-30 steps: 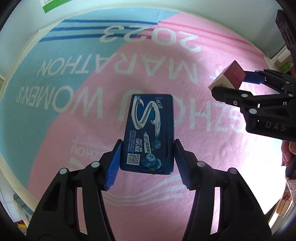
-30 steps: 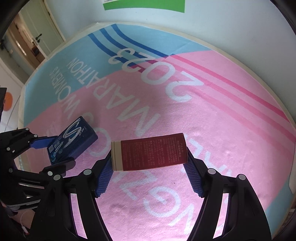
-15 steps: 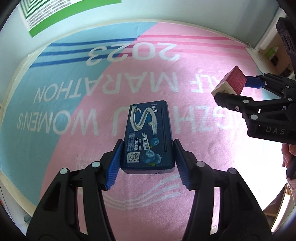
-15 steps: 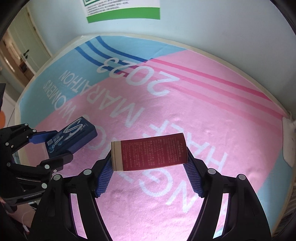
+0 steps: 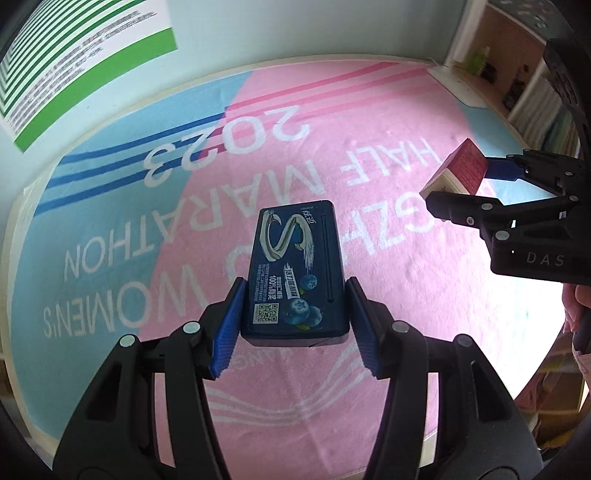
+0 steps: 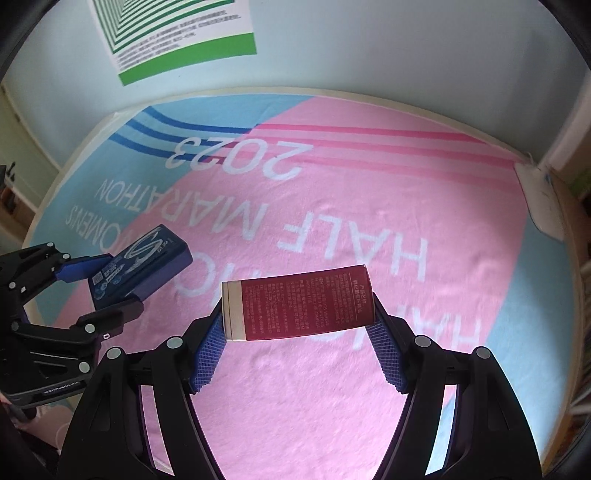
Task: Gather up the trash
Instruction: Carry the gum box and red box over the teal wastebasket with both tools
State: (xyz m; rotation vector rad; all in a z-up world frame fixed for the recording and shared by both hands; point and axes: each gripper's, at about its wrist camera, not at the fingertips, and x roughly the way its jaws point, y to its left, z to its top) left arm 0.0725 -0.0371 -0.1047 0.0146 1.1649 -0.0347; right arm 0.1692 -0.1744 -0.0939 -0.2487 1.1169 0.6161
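1. Where writing can be read, the pink and blue towel spread over the bench shows "2023", "HALF MARATHON" and "WOMEN'S" in white, upside down to both cameras.
2. The black frame of the right tool carries the letters "DAS" in the left wrist view.
3. The blue box bears a large silver "S", "100%", a QR code and pictured blueberries; its Chinese print is too small to read.
4. The red box has a cream end and dense small text that cannot be read.
5. Both boxes are closed; their contents are hidden.
6. The left tool clamps the blue box by its long sides, above the towel.
7. The right tool grips the red box crosswise by its two ends, also clear of the towel.
8. A green-striped poster hangs on the wall behind.
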